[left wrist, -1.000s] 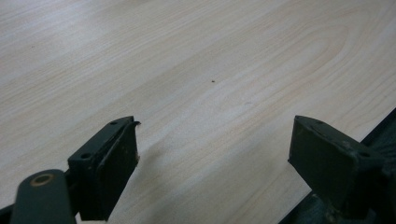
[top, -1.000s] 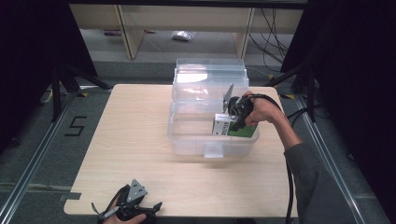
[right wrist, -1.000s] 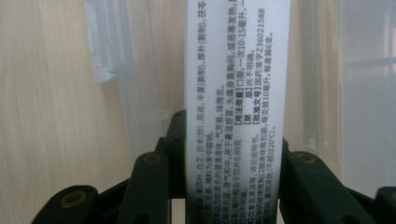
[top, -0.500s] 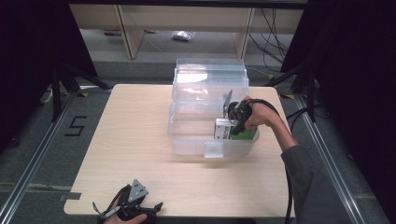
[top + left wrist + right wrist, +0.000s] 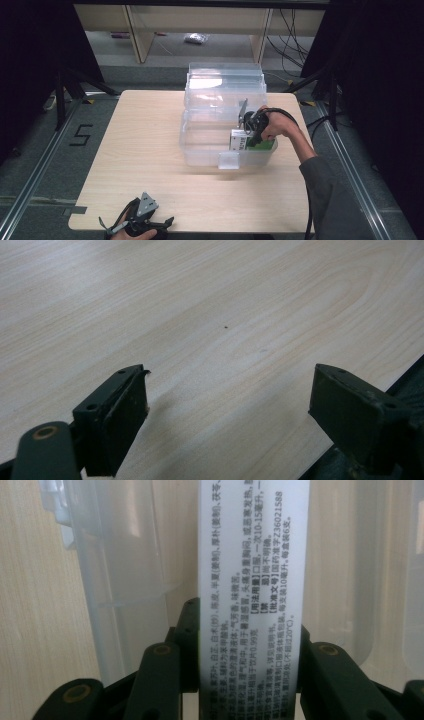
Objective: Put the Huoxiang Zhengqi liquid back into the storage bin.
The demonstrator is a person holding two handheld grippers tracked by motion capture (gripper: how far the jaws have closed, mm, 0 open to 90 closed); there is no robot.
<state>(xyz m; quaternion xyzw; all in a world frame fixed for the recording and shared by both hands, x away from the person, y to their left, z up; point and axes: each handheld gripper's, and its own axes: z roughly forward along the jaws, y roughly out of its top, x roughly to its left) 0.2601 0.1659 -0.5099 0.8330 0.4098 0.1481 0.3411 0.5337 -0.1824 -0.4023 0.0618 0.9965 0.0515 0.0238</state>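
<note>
Over the clear bin (image 5: 200,150), right gripper (image 5: 248,134) grips the box (image 5: 252,580).

One clear plastic bin (image 5: 200,150) on one wooden table (image 5: 145,150). One white and green box (image 5: 240,141) inside. Two grippers: left gripper (image 5: 142,227), right gripper (image 5: 250,127). One clear lid (image 5: 225,80) behind.

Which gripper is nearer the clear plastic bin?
Right. The right gripper is inside the clear plastic bin, clamping a white box; the left gripper sits open at the table's near edge.
</note>
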